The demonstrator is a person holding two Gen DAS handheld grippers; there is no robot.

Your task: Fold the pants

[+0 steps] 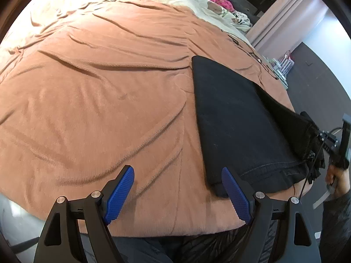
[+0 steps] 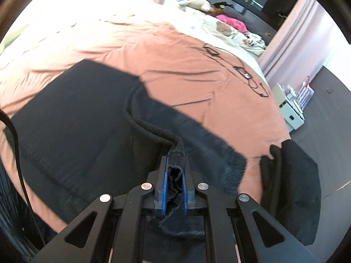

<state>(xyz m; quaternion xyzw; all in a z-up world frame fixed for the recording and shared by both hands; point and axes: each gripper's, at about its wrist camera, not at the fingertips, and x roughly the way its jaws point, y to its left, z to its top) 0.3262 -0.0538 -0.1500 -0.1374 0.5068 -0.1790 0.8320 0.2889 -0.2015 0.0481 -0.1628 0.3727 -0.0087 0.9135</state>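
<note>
Black pants (image 1: 241,120) lie lengthwise on the pinkish-brown blanket (image 1: 98,87), at the right in the left wrist view. My left gripper (image 1: 177,171) hovers open over the blanket, its right finger (image 1: 234,192) just beside the pants' near corner, nothing between its pads. In the right wrist view the pants (image 2: 72,114) spread out to the left. My right gripper (image 2: 175,160) is shut on a bunched seamed edge of them, lifting a fold of the cloth (image 2: 197,131) off the bed. A hand (image 1: 337,179) holds that gripper at the right edge.
Another dark garment (image 2: 291,186) lies at the bed's right edge. Black cables (image 2: 241,72) run across the blanket farther back. Soft toys (image 2: 197,3) and a pink cloth (image 2: 234,23) sit near the head. Boxes (image 2: 291,109) stand on the dark floor beside a curtain (image 1: 283,15).
</note>
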